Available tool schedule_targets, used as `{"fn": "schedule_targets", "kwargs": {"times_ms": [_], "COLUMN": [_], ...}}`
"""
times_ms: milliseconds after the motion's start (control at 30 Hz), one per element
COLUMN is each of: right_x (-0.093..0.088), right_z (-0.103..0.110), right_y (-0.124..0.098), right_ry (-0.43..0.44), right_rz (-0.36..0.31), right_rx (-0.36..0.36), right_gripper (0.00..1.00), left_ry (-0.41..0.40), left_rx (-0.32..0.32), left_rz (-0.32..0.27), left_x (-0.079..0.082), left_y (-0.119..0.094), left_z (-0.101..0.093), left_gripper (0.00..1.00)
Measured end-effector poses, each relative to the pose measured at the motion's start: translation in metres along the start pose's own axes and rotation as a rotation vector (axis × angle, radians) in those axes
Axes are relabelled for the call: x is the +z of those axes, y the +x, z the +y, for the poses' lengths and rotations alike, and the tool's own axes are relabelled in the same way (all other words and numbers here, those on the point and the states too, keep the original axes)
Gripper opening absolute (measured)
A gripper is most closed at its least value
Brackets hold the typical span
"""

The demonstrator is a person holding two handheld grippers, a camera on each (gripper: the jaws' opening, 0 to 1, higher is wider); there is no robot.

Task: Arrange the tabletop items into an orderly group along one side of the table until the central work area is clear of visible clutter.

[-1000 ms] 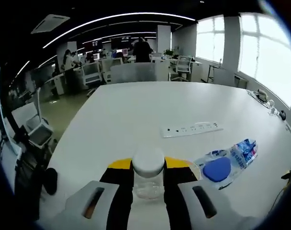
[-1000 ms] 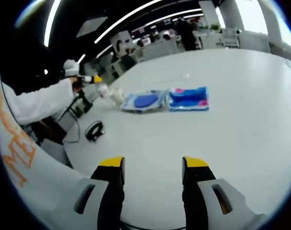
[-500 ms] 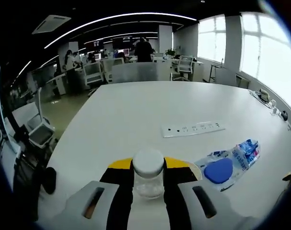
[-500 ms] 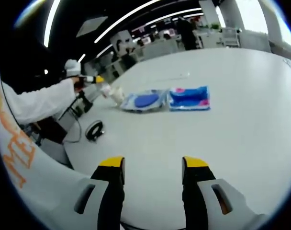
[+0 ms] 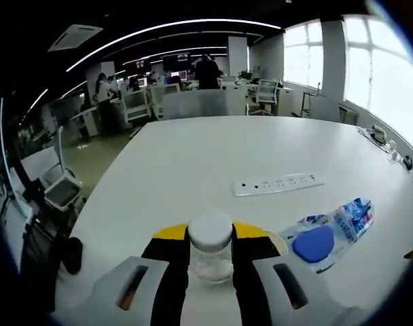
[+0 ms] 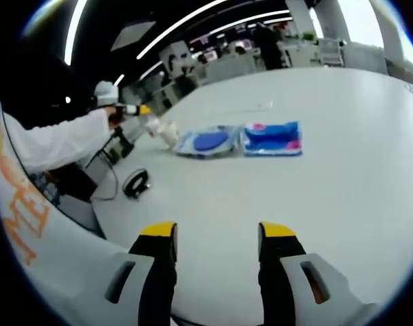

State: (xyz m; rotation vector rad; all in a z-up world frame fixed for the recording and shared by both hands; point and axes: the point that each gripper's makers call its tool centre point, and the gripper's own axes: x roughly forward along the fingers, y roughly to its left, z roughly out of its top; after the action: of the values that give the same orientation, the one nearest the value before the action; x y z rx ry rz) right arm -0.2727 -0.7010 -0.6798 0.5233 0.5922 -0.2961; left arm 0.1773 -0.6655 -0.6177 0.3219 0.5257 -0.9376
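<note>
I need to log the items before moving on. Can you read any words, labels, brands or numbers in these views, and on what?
No text can be read.
Clear packet with a blue disc: print too blurred.
Blue and pink packet: print too blurred.
Orange marks on the white sleeve: cut off, unreadable.
Jar in the left tongs: no label seen.

1. The left gripper (image 5: 210,255) is clamped on a small clear jar (image 5: 210,248) with a white lid.
2. A clear packet with a blue disc (image 5: 327,232) lies to the right on the white table (image 5: 193,156).
3. A white power strip (image 5: 279,183) lies farther away.
</note>
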Motion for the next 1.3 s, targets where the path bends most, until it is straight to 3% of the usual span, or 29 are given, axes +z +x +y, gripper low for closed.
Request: {"fn": "schedule_targets", "kwargs": {"times_ms": [100, 167, 233, 267, 367, 567, 1100, 1300], "right_x": [0.0, 0.0, 0.0, 0.0, 0.0, -0.002, -0.008, -0.016], "right_z": [-0.001, -0.002, -0.002, -0.003, -0.004, -0.004, 0.003, 0.006], "right_y": [0.0, -0.001, -0.002, -0.003, -0.004, -0.003, -0.006, -0.01], "right_ry": [0.003, 0.002, 0.002, 0.005, 0.009, 0.007, -0.014, -0.014], "right_rz": [-0.004, -0.003, -0.005, -0.01, -0.014, -0.016, -0.018, -0.014], "right_rx": [0.0, -0.001, -0.004, -0.006, -0.01, -0.007, 0.017, 0.02], "right_gripper": [0.47, 0.47, 0.47, 0.47, 0.47, 0.47, 0.47, 0.47], "left_ry": [0.0, 0.055, 0.072, 0.058, 0.023, -0.009, -0.049, -0.055], "left_rx": [0.001, 0.037, 0.048, 0.036, 0.02, -0.012, -0.041, -0.046], "left_rz": [0.002, 0.01, -0.014, -0.047, -0.07, -0.058, -0.007, 0.029], "left_x": [0.0, 0.001, 0.006, 0.012, 0.015, 0.001, -0.058, -0.087], "left_y": [0.001, -0.003, -0.005, -0.006, -0.009, -0.019, -0.058, -0.07], "left_z": [0.0, 0.004, 0.003, 0.0, 0.001, 0.006, 0.019, 0.021], "left_gripper": [0.22, 0.24, 0.4, 0.5, 0.74, 0.86, 0.81, 0.79]}}
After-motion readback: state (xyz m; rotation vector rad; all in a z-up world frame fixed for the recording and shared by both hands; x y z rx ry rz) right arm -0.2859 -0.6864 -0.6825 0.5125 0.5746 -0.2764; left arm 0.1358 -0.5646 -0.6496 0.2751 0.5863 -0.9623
